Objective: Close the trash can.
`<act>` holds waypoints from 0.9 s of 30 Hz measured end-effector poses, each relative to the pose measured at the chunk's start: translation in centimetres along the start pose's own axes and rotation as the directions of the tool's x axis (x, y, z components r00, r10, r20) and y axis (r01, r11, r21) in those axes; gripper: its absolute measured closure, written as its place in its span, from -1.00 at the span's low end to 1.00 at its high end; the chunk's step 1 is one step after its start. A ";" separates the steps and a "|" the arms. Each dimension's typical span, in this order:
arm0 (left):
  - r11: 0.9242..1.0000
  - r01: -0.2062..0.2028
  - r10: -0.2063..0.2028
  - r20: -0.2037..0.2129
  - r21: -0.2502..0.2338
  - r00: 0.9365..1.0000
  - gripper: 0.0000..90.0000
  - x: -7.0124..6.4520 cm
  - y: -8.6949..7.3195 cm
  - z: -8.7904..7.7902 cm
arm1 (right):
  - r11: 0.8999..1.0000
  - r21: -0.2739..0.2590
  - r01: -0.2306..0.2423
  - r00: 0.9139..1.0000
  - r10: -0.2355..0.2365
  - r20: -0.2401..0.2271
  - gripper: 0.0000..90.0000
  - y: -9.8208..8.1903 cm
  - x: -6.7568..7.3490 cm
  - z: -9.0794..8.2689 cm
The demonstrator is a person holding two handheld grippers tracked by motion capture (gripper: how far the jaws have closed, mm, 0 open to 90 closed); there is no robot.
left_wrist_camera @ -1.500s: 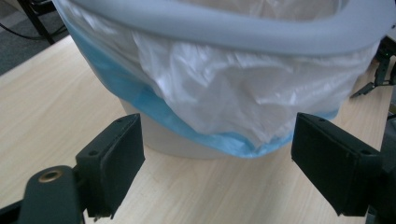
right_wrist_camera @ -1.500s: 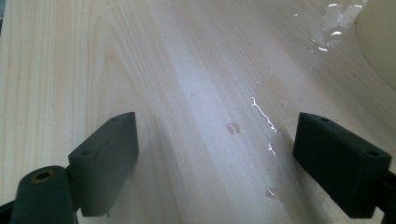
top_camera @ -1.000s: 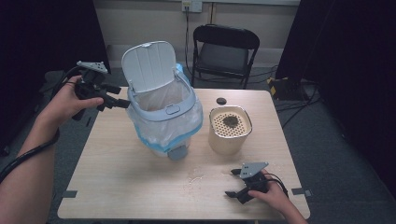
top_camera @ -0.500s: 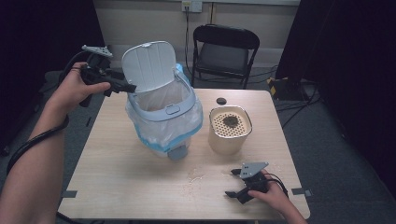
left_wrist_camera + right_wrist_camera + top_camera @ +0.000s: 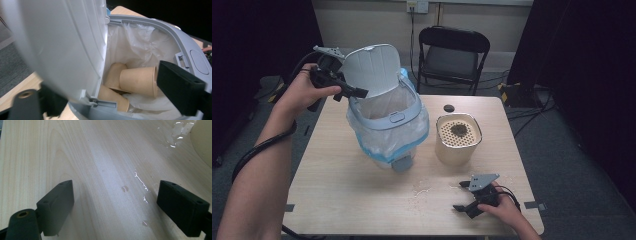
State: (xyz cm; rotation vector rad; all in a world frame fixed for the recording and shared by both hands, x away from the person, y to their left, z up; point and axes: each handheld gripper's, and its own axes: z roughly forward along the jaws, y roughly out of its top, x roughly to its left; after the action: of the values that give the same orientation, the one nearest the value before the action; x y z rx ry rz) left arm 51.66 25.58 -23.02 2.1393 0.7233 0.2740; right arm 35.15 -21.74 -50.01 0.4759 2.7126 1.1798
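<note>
Left gripper [image 5: 343, 89] is working the bin lid [image 5: 373, 69]: its jaws are spread and straddling the lid's edge, one on each side, and whether they are actually touching it cannot be told. The lid is standing upright at the rear of the bin [image 5: 387, 122], which is sitting on the table [image 5: 337, 195], lined with a clear bag [image 5: 140, 47] that is draping over the rim. In the left gripper view, brown paper cups [image 5: 138, 80] are lying on their sides in the bottom of the liner. Judged step: closing the lid, with the gripper just getting set on its edge. Next move probably calls for tipping the lid forward and down over the bin's opening until it is meeting the front latch [image 5: 395, 118], while keeping the bag from bunching under the rim; the bin looks light, so pushing too hard sideways could be shifting it. Right gripper [image 5: 474, 196] is sitting idle on the table in front of and to the right of the bin, jaws spread with nothing between them, bare wood and a few wet streaks [image 5: 141, 182] ahead. A cream strainer pot [image 5: 458, 138] is standing just right of the bin, with a small dark cap [image 5: 448, 108] behind it.
</note>
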 end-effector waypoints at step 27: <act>0.989 -0.129 0.121 0.096 0.078 0.988 -0.65 -5.8 0.7 -1.1 | 1.000 0.001 -0.003 1.000 0.003 0.002 -0.71 0.0 0.0 0.0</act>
State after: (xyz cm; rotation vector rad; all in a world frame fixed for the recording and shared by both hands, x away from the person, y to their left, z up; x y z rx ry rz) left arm 46.74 22.57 -21.45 2.2659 0.5579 0.2144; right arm 35.11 -21.72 -50.01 0.4812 2.7118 1.1783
